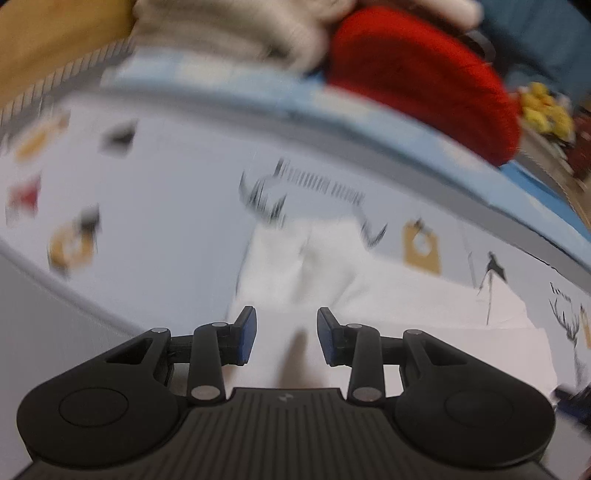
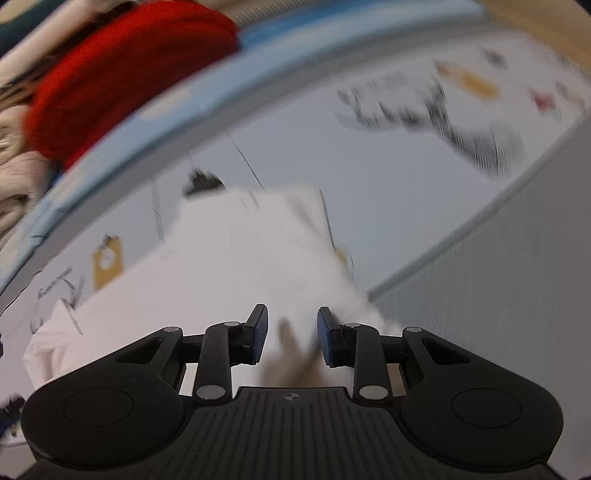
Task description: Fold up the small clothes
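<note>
A small white garment (image 1: pixel 314 273) lies on a pale printed cloth surface (image 1: pixel 166 192). In the left wrist view my left gripper (image 1: pixel 286 336) is open just above the garment's near part, with white fabric showing between its blue pads (image 1: pixel 248 334). In the right wrist view the same white garment (image 2: pixel 251 258) spreads ahead and to the left. My right gripper (image 2: pixel 291 334) is open over its near right part, with fabric between the pads (image 2: pixel 260 332). Both views are motion-blurred.
A red knitted item (image 1: pixel 424 77) and a cream knitted pile (image 1: pixel 229 29) sit beyond a light blue border (image 1: pixel 406 136) at the far side. The red item also shows in the right wrist view (image 2: pixel 125 70). A grey ribbed surface (image 2: pixel 498 277) lies to the right.
</note>
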{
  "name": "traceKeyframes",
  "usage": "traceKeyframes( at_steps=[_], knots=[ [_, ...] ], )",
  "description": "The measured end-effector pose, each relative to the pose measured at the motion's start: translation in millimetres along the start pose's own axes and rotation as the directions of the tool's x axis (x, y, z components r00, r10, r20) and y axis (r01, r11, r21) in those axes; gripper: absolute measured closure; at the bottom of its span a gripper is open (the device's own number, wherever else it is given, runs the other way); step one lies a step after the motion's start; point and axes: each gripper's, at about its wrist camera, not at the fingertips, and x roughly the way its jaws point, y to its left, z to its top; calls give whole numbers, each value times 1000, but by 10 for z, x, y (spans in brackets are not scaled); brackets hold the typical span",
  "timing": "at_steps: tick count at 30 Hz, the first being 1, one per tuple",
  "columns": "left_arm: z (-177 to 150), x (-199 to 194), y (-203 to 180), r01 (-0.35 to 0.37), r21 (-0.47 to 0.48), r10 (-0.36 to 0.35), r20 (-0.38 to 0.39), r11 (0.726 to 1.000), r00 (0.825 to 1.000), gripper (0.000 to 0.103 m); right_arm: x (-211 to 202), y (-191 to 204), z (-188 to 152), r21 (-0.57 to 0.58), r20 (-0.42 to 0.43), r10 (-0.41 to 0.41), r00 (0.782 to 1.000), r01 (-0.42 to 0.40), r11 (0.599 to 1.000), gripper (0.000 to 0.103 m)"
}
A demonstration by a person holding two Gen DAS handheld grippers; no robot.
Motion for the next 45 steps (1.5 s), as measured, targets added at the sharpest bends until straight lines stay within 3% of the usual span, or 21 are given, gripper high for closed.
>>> traceKeyframes(
  at_steps=[2, 5, 6, 11, 15, 18, 21, 24, 25, 27, 30, 34, 37, 45],
  knots=[
    [76, -223, -58, -6, 66, -1, 96, 998, 995, 63, -238, 66, 38, -89, 97, 26, 995, -17, 996, 72],
    [94, -599, -82, 9, 120, -32, 192, 993, 981, 62, -695, 114, 35, -193, 262, 75, 962, -24, 981, 72],
    [82, -716, -70, 19, 131, -46, 205, 991, 978, 57, -853, 120, 18, -220, 300, 90, 950, -23, 975, 72],
    [-210, -1339, 116, -12, 125, -17, 226, 992, 974, 54, -1663, -15, -119, -313, 372, 219, 902, -100, 944, 72],
    [-693, -1835, 232, 7, 141, -35, 197, 990, 980, 54, -2187, -307, -425, -362, 380, 245, 892, -100, 927, 72],
    [-1207, -2156, 355, 53, 180, -82, 158, 982, 984, 54, -2353, -609, -685, -341, 336, 238, 911, -117, 933, 72],
    [-1645, -2242, 596, 99, 128, -111, 87, 987, 990, 57, -2383, -927, -976, -297, 270, 206, 941, -122, 947, 72],
    [-1959, -2051, 848, 81, 34, -80, -32, 996, 996, 78, -2170, -1240, -1256, -235, 213, 140, 967, -88, 968, 72],
    [-2022, -1976, 906, 72, 6, -71, -83, 997, 994, 79, -2068, -1335, -1373, -225, 189, 106, 976, -62, 972, 72],
    [-2124, -1827, 1017, 84, -51, -91, -169, 995, 981, 79, -1819, -1480, -1502, -163, 64, 29, 998, -19, 986, 70],
    [-2255, -1689, 1095, 53, -56, -65, -241, 997, 968, 79, -1539, -1628, -1573, -78, -95, 61, 994, -68, 995, 71],
    [-2356, -1594, 1136, 43, -22, -48, -302, 999, 952, 76, -1353, -1612, -1650, -168, -151, -47, 987, 22, 986, 69],
    [-2433, -1555, 1132, 37, 3, -33, -339, 999, 940, 76, -1227, -1687, -1711, -166, -208, -90, 974, 55, 985, 69],
    [-2571, -1504, 1052, 30, 103, 12, -384, 994, 923, 76, -1208, -1615, -1819, -243, -202, -127, 971, 76, 967, 66]
  ],
)
